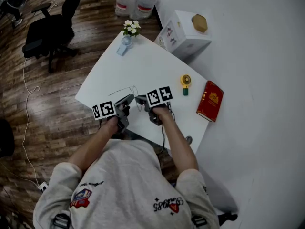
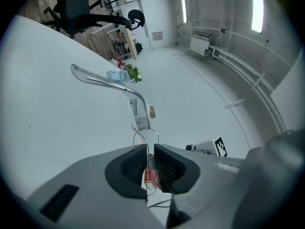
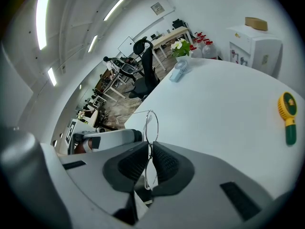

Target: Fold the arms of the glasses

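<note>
Reaching over the near edge of the white table [image 1: 143, 66] with rounded corners, the person's two forearms [image 1: 178, 142] in grey sleeves come close together. The left gripper [image 2: 150, 157] lies almost level and the right gripper [image 3: 148, 157] tilts downward. Each one has its jaws pressed onto the thin metal wire-rimmed glasses [image 3: 151, 123], which are over the table close to that edge. One slim arm of the glasses [image 2: 102, 80] stands out unfolded. The other arm I cannot make out, and the jaws cover part of the rims.
</note>
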The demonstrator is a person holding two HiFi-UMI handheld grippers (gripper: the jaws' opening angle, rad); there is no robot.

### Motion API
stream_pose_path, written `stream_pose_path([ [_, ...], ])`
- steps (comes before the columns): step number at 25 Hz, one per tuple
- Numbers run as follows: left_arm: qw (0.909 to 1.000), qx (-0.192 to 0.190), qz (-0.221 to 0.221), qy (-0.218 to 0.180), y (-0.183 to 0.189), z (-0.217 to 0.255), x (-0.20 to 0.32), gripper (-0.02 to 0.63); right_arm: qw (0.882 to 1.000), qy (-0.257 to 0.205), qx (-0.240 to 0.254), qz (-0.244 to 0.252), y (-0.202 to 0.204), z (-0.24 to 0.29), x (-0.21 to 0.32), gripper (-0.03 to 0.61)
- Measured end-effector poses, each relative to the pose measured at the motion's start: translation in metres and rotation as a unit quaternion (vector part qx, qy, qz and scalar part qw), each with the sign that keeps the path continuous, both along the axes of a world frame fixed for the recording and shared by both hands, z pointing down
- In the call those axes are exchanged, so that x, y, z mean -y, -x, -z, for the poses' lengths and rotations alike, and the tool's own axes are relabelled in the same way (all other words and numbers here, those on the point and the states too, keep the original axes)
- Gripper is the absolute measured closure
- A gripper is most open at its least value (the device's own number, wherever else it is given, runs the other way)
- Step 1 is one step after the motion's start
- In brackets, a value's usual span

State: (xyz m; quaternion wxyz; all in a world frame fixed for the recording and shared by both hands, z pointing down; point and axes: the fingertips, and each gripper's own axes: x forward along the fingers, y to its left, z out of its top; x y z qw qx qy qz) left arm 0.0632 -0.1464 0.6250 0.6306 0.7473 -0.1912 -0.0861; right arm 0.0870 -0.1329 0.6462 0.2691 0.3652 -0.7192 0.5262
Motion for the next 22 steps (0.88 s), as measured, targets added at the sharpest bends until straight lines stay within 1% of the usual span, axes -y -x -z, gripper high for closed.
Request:
stream_pose_path([
  [3,0.9999,-0.006,-0.001,-0.009,0.002,0.004,-0.001,0.528,1.0,-0.002,-0.001,-0.001,-0.005,0.0,0.005,0.546],
  [7,0.9991,-0.004,-0.009,-0.041,0.012,0.011,-0.005,0.501,1.0,-0.008,0.0,0.003,-0.014,0.002,0.015,0.546],
  [12,0.9956,0.032,0.01,-0.087,0.046,0.011,-0.004,0.423,1.0,-0.02,0.003,0.012,-0.019,0.01,0.027,0.546],
  [16,0.9896,0.064,0.019,-0.127,0.081,0.015,0.004,0.387,0.999,-0.028,0.007,0.029,-0.018,0.02,0.036,0.546],
  [19,0.9833,0.091,0.002,-0.158,0.107,0.015,0.01,0.359,0.998,-0.031,0.004,0.047,-0.018,0.027,0.04,0.545],
  [22,0.9784,0.092,-0.033,-0.182,0.125,0.024,0.017,0.348,0.998,-0.036,0.007,0.06,-0.019,0.033,0.041,0.546],
])
